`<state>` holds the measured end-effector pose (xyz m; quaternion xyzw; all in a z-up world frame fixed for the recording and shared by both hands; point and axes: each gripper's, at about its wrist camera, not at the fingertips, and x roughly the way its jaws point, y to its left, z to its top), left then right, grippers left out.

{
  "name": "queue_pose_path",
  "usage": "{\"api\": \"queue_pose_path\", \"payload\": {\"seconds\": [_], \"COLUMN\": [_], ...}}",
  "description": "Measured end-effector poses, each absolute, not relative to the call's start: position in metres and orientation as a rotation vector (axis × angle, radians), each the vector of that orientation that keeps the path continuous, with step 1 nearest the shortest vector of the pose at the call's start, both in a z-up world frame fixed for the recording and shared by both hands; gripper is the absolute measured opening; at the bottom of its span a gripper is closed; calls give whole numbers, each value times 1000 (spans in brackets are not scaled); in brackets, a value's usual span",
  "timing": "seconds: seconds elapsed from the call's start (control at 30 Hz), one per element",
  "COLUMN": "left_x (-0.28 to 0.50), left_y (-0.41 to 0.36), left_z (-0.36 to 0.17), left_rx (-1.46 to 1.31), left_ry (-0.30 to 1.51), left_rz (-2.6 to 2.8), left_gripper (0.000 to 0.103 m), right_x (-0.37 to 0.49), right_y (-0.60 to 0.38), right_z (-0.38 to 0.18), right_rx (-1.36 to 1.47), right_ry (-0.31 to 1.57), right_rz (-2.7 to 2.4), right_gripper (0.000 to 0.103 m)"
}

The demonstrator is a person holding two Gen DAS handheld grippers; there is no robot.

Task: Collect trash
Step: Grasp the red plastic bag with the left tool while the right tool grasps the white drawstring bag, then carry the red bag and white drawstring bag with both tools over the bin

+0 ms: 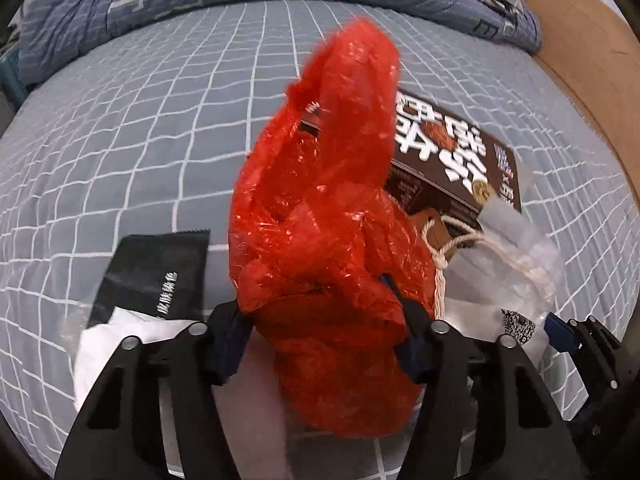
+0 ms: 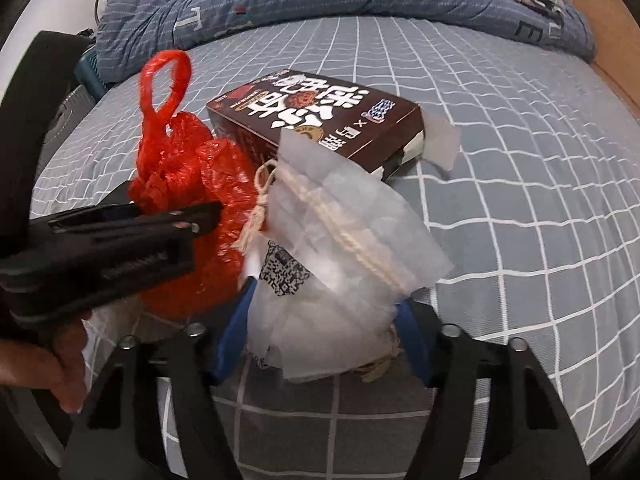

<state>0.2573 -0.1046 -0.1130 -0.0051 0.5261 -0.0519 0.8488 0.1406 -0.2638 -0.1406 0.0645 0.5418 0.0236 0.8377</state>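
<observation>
Now both tongs pinching: left gripper [image 1: 326, 344] on red plastic bag [image 1: 320, 208], right gripper [image 2: 320, 340] on translucent drawstring pouch [image 2: 340, 248], both atop bed sheet [image 2: 520, 208] nr brown box [image 2: 320, 120]. Light, crinkly, slippery; grab bunched folds.

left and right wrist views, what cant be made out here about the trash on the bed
- Left wrist view: the red plastic bag covers one end of the brown box and whatever lies under it.
- Left wrist view: the black wrapper has its near end hidden by white paper and the left gripper.
- Right wrist view: the translucent drawstring pouch is cloudy, contents unreadable.
- Both views: the small print on the box is illegible.
</observation>
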Motion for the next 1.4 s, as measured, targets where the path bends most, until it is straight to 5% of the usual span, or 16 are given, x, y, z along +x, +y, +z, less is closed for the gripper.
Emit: {"api": "queue_pose_path", "payload": {"seconds": [0.13, 0.23, 1.4], "left_x": [256, 253, 193], "left_y": [-106, -105, -88], "left_z": [-115, -114, -61], "left_rx": [-8, 1, -40], "left_ry": [1107, 1100, 960], "left_rz": [-112, -118, -141], "left_gripper": [36, 33, 33], "right_x": [139, 139, 115], "right_y": [-263, -263, -280], "right_z": [-138, -135, -83], "right_rx": [139, 138, 136], "right_ry": [1145, 1141, 1027], "right_rz": [66, 61, -20], "right_gripper": [44, 40, 39]}}
